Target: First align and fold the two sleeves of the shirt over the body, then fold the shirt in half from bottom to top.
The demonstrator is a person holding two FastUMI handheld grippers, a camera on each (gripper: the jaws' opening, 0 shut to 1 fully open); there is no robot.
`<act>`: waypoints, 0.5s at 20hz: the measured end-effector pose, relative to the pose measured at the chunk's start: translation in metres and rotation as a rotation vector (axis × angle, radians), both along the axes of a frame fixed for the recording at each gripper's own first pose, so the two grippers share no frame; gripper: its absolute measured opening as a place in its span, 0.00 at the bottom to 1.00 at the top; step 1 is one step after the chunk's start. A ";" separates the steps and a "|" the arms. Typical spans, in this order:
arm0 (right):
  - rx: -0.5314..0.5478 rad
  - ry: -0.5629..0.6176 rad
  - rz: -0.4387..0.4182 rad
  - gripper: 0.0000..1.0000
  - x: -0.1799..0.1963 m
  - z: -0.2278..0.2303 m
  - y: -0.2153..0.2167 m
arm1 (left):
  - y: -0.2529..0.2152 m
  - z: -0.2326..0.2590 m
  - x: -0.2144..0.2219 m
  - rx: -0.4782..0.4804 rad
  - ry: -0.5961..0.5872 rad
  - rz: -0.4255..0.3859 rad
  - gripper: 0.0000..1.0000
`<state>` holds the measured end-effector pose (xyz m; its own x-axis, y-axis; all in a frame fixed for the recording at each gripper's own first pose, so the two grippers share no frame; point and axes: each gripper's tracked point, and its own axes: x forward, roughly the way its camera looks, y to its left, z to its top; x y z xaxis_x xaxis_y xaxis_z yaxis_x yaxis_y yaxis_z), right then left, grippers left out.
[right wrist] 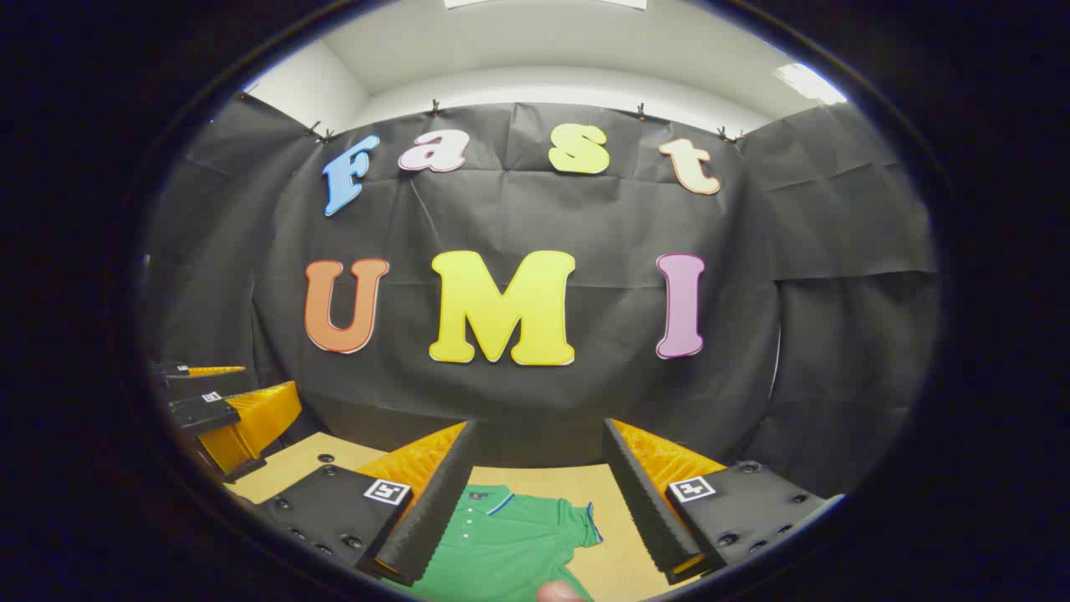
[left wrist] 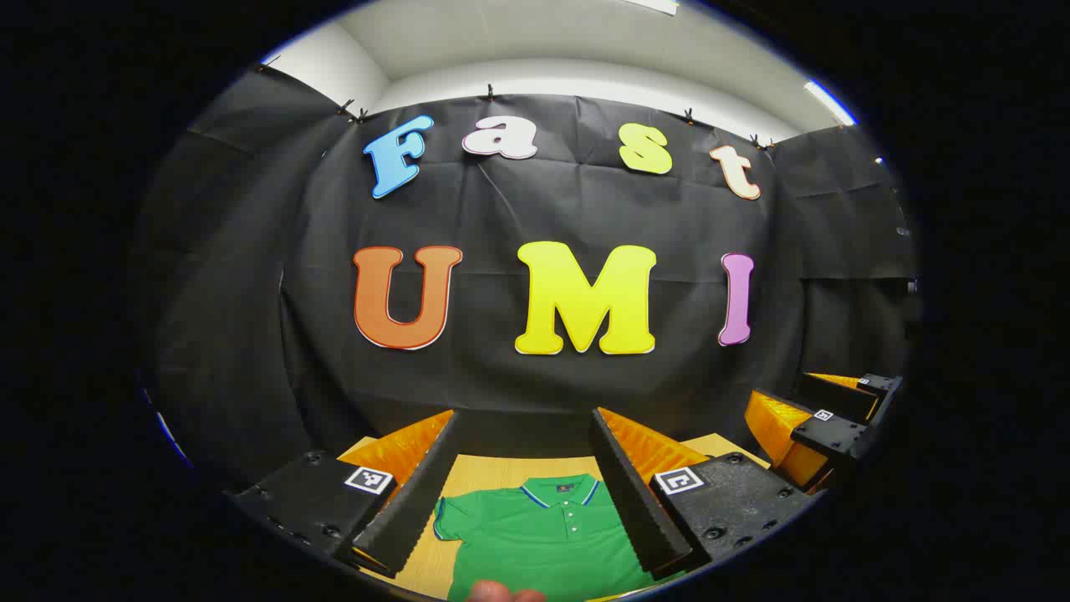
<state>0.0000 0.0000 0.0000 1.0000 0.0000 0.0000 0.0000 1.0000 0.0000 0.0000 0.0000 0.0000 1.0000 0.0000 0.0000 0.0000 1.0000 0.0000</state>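
Both grippers were held high above the tabletop (left wrist: 493,472) and aimed at the booth's back wall, a stance judged to suit the start of the task, with no fold made. The left gripper (left wrist: 527,493) was spread wide with nothing between its jaws, and so was the right gripper (right wrist: 535,502).

The green polo shirt (left wrist: 543,543) was laid flat, collar toward the far edge of the tabletop, both short sleeves spread outward. In the left gripper view it was seen below and between the parted jaws, untouched. In the right gripper view the shirt's sleeve (right wrist: 577,522) was framed between the jaws, well apart from them.
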 end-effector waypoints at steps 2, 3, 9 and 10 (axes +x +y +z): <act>0.003 0.008 0.001 0.96 0.000 -0.001 -0.002 | 0.000 -0.001 0.001 -0.001 0.001 0.002 0.98; 0.005 0.012 -0.001 0.92 -0.001 -0.003 -0.004 | -0.001 -0.004 0.001 0.000 0.009 0.003 0.98; 0.003 0.064 0.007 0.92 -0.002 -0.020 -0.008 | -0.004 -0.015 0.000 0.005 0.031 -0.006 0.98; 0.006 0.067 0.016 0.92 -0.003 -0.022 -0.008 | -0.005 -0.017 0.000 0.012 0.034 -0.008 0.98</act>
